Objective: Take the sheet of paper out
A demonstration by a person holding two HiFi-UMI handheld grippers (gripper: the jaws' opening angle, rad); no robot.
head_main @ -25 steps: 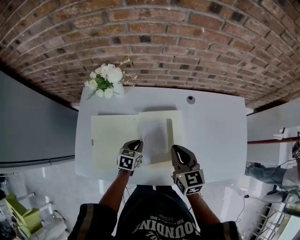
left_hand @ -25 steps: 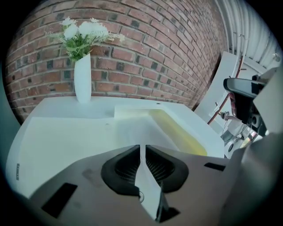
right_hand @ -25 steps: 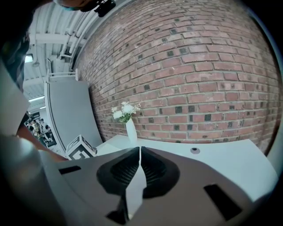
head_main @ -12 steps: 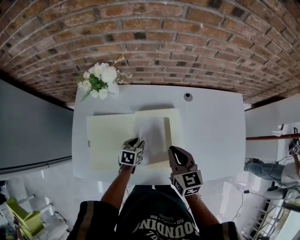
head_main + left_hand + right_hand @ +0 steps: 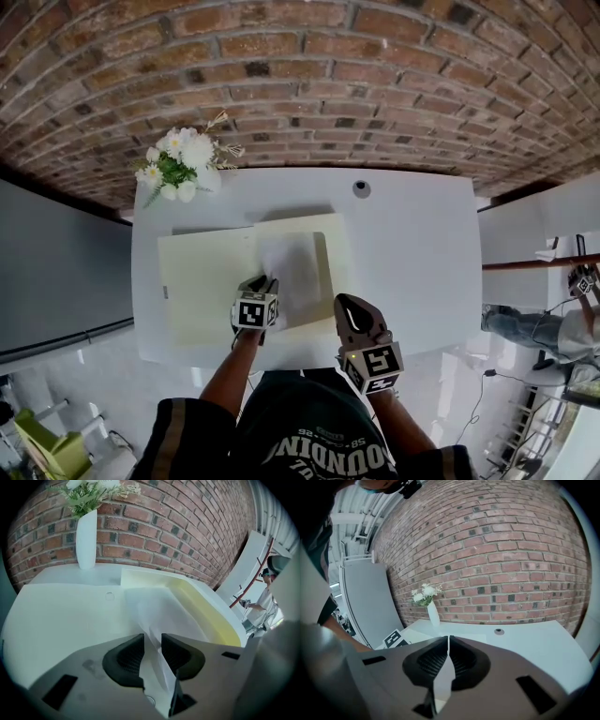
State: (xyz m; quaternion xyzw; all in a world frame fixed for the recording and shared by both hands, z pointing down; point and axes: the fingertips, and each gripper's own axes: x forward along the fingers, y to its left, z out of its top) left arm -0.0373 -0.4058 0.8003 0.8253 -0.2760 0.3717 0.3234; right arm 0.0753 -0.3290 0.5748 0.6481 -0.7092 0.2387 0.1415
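Note:
An open pale yellow folder [image 5: 202, 281] lies on the white table [image 5: 422, 253], with a white sheet of paper [image 5: 295, 267] on its right half. My left gripper [image 5: 265, 281] is at the sheet's near left edge. Its jaws have just been opening and now stand apart [image 5: 152, 641]. The sheet's edge [image 5: 159, 611] runs between the pads, which do not press on it. My right gripper [image 5: 345, 302] is at the near right corner, shut [image 5: 448, 641] on a thin white sheet edge.
A white vase of flowers [image 5: 178, 159] stands at the table's far left corner. A small round fitting [image 5: 361, 187] sits near the far edge. A brick wall rises behind the table. A person [image 5: 269, 588] stands off to the right.
My left gripper has sunk slightly toward the folder and its jaws have let go of the sheet. The right gripper has stayed where it was.

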